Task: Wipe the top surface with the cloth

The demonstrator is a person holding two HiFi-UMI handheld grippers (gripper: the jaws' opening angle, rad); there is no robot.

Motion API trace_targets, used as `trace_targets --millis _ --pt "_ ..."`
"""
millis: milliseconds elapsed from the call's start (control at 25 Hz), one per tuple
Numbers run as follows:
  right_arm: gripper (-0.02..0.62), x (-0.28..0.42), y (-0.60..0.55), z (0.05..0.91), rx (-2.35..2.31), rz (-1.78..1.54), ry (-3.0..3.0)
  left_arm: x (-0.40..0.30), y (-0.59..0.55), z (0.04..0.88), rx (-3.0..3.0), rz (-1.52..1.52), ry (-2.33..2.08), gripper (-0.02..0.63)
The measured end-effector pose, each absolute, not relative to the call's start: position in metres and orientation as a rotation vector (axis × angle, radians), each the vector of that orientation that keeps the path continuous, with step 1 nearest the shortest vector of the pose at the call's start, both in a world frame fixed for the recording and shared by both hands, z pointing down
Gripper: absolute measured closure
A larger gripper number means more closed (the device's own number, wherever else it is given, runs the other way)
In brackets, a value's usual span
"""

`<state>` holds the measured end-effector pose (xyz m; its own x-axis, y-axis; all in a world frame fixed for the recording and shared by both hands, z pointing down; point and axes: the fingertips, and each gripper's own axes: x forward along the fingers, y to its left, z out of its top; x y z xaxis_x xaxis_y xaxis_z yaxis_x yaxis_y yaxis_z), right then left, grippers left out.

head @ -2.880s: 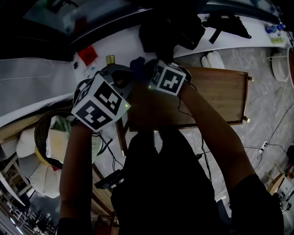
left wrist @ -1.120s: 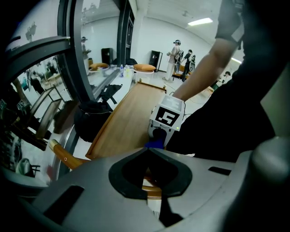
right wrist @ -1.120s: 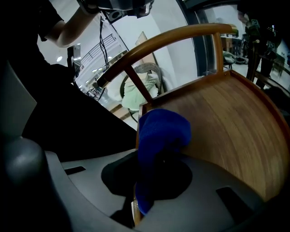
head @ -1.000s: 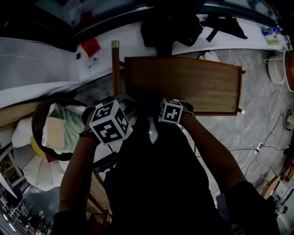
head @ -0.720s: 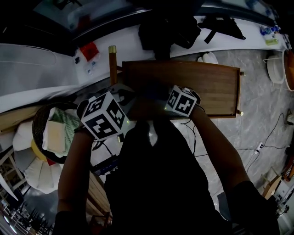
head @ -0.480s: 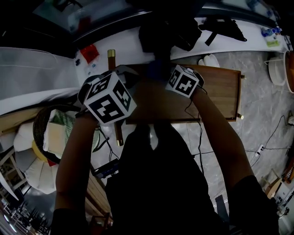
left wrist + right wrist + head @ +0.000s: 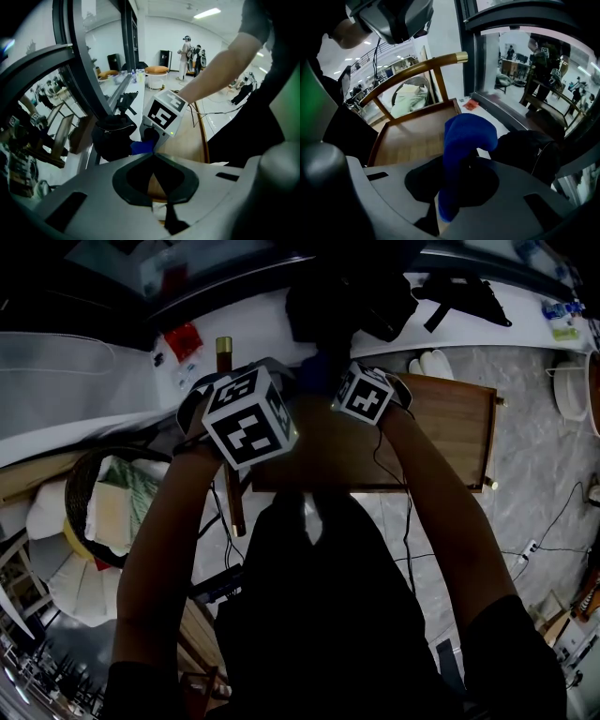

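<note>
Basket point(image 7: 80, 486): folded fabrics point(image 7: 114, 507) | right gripper point(image 7: 457, 186): clamps blue cloth point(image 7: 465, 136) | left gripper point(image 7: 152, 162): closed

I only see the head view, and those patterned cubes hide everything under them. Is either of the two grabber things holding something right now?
Observer: Yes, the right gripper is shut on a blue cloth.
Operator: And the left one?
Observer: The left gripper has its jaws together with nothing between them.
Operator: How does the cloth sit?
Observer: Its free end stands up past the jaws and curls over, above the wooden top; I can't tell if it touches.
</note>
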<state>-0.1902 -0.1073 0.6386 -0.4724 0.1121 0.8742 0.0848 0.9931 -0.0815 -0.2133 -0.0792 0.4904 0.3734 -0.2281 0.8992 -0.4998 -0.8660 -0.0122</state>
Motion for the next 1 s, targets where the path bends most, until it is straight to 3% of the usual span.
trace_targets --millis 1000 --pt "0.531 -0.124 0.066 0.651 -0.467 0.185 -1.886 -0.2 0.041 0.47 2.272 1.346 -0.62 0.595"
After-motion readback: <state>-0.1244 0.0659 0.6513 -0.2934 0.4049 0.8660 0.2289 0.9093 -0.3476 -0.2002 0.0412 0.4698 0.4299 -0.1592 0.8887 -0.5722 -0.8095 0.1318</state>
